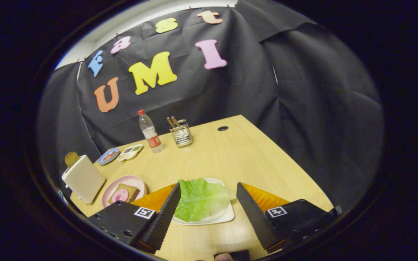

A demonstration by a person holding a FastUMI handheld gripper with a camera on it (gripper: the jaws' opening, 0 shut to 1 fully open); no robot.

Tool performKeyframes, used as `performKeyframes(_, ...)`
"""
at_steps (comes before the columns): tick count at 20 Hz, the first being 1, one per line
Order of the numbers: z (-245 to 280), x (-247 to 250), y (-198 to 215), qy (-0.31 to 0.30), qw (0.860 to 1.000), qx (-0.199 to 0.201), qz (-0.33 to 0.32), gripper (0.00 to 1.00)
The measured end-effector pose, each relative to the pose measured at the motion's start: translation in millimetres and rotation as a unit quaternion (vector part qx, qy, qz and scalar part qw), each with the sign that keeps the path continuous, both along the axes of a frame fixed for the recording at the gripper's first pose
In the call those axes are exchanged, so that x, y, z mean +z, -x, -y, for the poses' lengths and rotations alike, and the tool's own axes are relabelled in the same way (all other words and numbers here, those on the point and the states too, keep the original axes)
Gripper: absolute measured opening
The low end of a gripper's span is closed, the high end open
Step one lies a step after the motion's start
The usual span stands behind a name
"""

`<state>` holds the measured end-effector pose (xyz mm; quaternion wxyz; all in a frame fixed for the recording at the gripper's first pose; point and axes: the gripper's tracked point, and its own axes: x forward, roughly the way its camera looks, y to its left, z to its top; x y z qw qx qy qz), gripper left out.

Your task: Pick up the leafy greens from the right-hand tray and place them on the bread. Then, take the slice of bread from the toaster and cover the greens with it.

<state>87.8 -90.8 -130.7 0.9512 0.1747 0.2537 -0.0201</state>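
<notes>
A green lettuce leaf lies on a white square tray on the wooden table. My gripper is open, its two fingers standing either side of the leaf and above it, not touching it. Left of the fingers a pink plate carries a slice of bread with a pink meat slice on top. Further left stands a white toaster with a browned bread slice poking out of its top.
Near the back wall stand a water bottle and a wire holder with utensils. A small blue dish and a white palette dish lie left of the bottle. A cable hole is at the table's far side.
</notes>
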Motion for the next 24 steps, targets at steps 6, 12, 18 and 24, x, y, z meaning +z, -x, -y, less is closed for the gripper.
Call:
performKeyframes(6, 16.3, -33.6, -17.8, -0.091, 0.992, -0.053, -0.068, 0.95)
performKeyframes(12, 17.4, -53.0, -28.7, -0.139, 0.983, -0.069, -0.099, 0.83)
performKeyframes(18, 23.0, -64.3, -39.8, -0.143, 0.98, -0.079, -0.111, 0.69)
performKeyframes(24, 21.1, -66.9, -39.5, -0.14, 0.98, -0.071, -0.119, 0.16)
